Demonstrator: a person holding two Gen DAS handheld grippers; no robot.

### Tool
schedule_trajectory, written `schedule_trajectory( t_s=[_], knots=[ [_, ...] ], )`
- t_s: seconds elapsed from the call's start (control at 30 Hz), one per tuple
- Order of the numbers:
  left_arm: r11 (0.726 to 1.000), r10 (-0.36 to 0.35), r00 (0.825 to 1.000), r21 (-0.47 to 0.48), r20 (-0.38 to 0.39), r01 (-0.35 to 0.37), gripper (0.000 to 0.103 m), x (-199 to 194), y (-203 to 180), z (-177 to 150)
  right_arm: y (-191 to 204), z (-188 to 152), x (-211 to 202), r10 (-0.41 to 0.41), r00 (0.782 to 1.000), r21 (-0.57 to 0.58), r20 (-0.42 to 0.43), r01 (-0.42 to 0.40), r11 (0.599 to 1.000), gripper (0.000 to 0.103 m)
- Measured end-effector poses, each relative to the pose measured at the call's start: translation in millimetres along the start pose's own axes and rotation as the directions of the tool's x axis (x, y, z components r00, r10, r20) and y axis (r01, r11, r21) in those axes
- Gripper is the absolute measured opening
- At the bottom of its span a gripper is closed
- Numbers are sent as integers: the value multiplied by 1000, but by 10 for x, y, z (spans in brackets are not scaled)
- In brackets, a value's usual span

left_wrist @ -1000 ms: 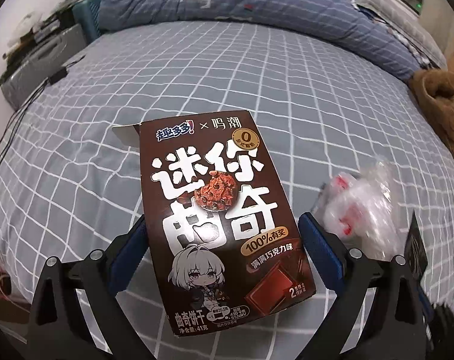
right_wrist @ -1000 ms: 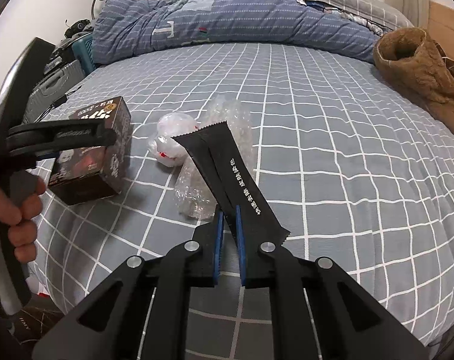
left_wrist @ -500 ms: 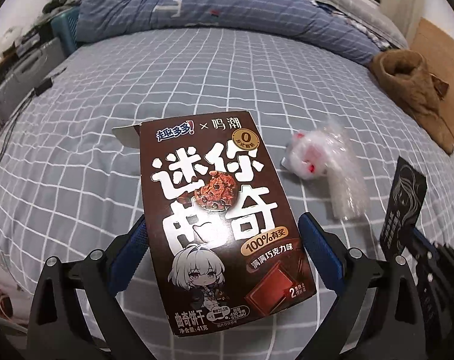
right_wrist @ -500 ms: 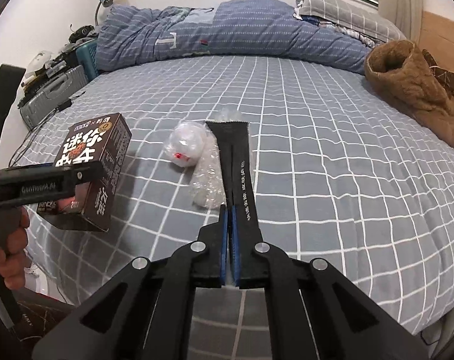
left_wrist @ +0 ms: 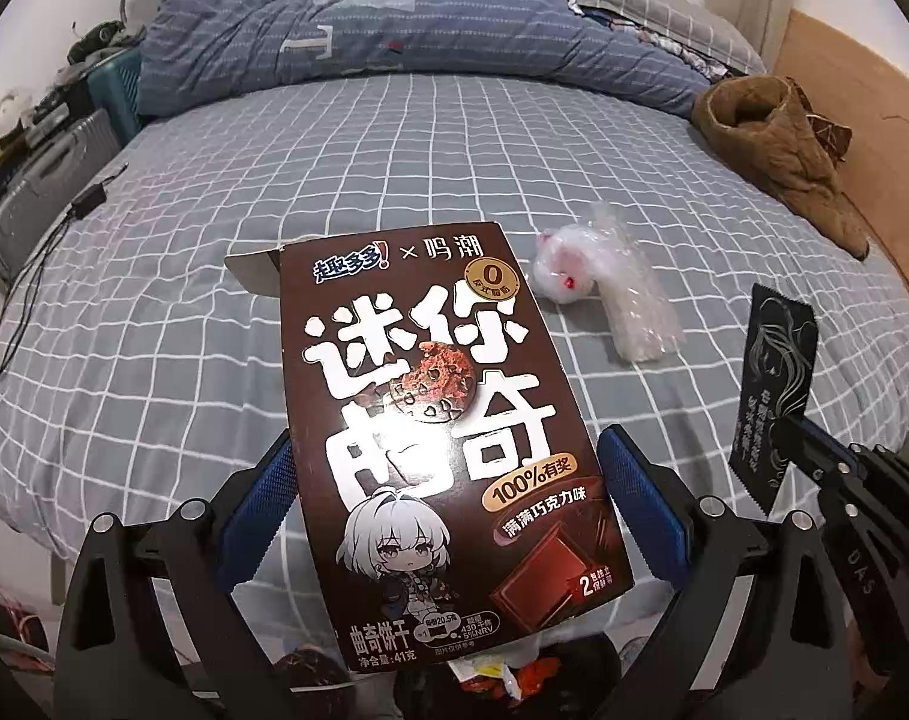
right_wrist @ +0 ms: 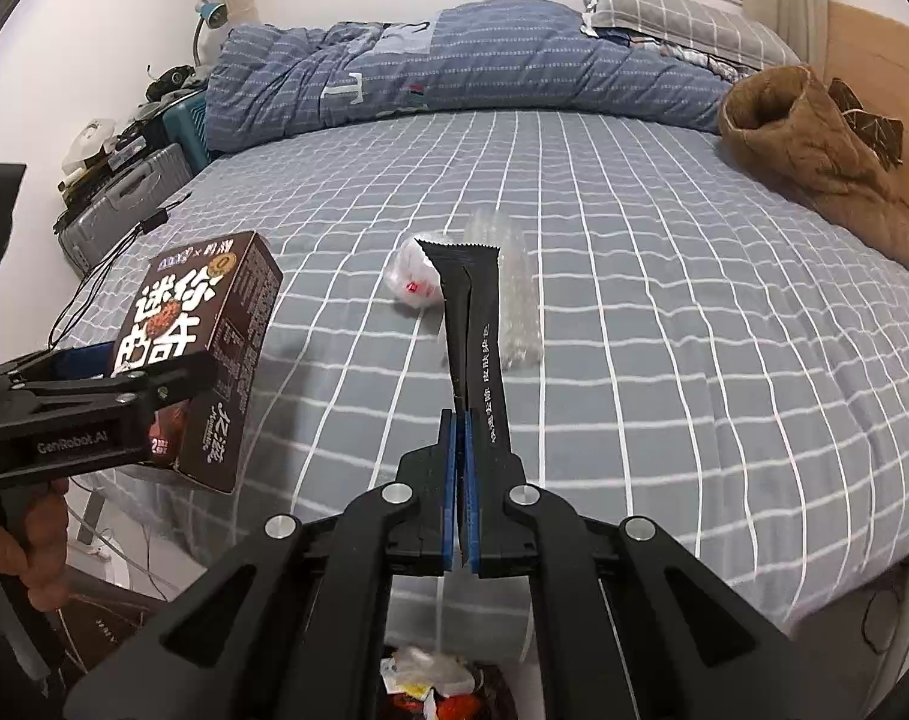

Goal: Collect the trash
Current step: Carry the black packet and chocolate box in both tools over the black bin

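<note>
Both grippers, box [left_wrist: 436, 420] and wrapper [right_wrist: 475, 336] clamped, now farther off bed [right_wrist: 664, 312].

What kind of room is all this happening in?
Most likely a bedroom: a bed with a grey checked sheet, a bunched blue quilt and a pillow at its head, plus a suitcase beside it.

1. Cookie box [left_wrist: 442, 438] in my left gripper [left_wrist: 442, 504]: dark brown, large white characters, a white-haired cartoon figure.
2. Sachet [right_wrist: 475, 336] in my right gripper [right_wrist: 460, 480]: black, small white lettering down its length, pale line drawing on its other face.
3. My gripper pads [left_wrist: 256, 504]: blue; frames black.
4. Bedsheet [left_wrist: 274, 180]: grey with a white grid.
5. Duvet [right_wrist: 454, 72]: blue, fine pale stripes.
6. Pillow [right_wrist: 682, 12]: grey, white check.
7. Garment [right_wrist: 814, 156]: tan brown.
8. Crumpled plastic wrap [left_wrist: 610, 294]: clear and white, red spots.
9. Suitcase [right_wrist: 124, 204]: grey.
</note>
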State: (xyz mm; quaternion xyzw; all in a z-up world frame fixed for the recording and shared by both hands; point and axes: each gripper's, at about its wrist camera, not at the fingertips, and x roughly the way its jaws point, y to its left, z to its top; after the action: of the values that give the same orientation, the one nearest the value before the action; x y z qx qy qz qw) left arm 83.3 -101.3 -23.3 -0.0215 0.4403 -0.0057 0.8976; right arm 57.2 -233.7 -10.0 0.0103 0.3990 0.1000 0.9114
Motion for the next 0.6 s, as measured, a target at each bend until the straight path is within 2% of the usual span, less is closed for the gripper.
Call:
schedule_trajectory(
  t_s=[0.6],
  knots=[
    [1000,-20,1000,10,-11,20,95,-436,-66,-504,313,-339,-553,-50,999,-33,-7,50,998,3]
  ],
)
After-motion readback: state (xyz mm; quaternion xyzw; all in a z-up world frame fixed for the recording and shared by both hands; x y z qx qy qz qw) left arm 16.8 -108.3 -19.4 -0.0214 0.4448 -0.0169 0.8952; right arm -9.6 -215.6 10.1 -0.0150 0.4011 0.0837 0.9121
